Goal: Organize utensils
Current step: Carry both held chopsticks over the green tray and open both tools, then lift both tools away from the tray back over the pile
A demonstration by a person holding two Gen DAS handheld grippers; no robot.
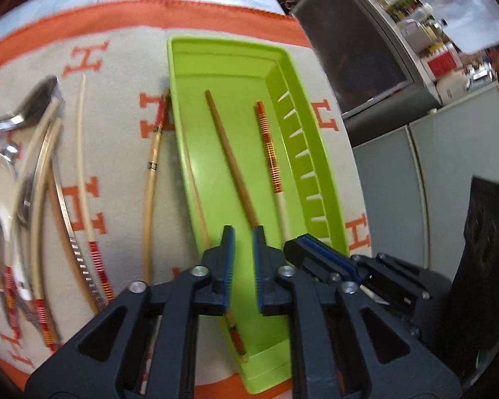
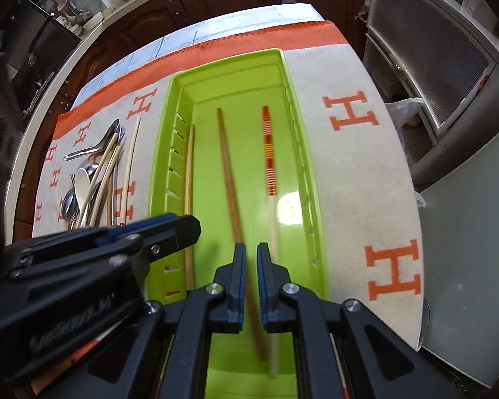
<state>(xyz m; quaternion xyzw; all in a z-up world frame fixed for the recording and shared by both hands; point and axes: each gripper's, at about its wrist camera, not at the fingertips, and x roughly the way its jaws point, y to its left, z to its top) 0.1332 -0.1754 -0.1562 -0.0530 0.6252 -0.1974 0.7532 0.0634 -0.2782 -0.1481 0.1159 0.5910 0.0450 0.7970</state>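
Dark wooden cabinets and a grey appliance stand behind the counter [image 2: 236,20], which is covered by a beige cloth [image 2: 359,179] with an orange border and orange H letters. On this cloth lies a long lime-green tray [image 2: 316,219] with slots along one side wall.

Both grippers hang above the near end of the tray and look along its length. The left gripper [image 1: 243,232] has its fingers a little apart and nothing between them; a brown chopstick [image 1: 229,156] on the tray floor runs up to the tip of its right finger, but I cannot tell if they touch. The right gripper [image 2: 251,249] is just beside it on the right, its fingers nearly pressed together, with only a narrow gap. The same brown chopstick passes below this gap; whether it is pinched is not clear, because of blur.

Inside the tray, a pale chopstick with red and orange bands [image 2: 269,166] lies near the brown one, and a plain bamboo pair [image 2: 189,199] lies along the slotted wall.

Left of the tray, on the cloth, is a pile of utensils [image 2: 93,179]: metal spoons, a white spoon, a fork and more chopsticks. One banded chopstick [image 1: 151,179] lies alone just beside the tray. In the left wrist view this pile is much blurred and cut off by the edge.
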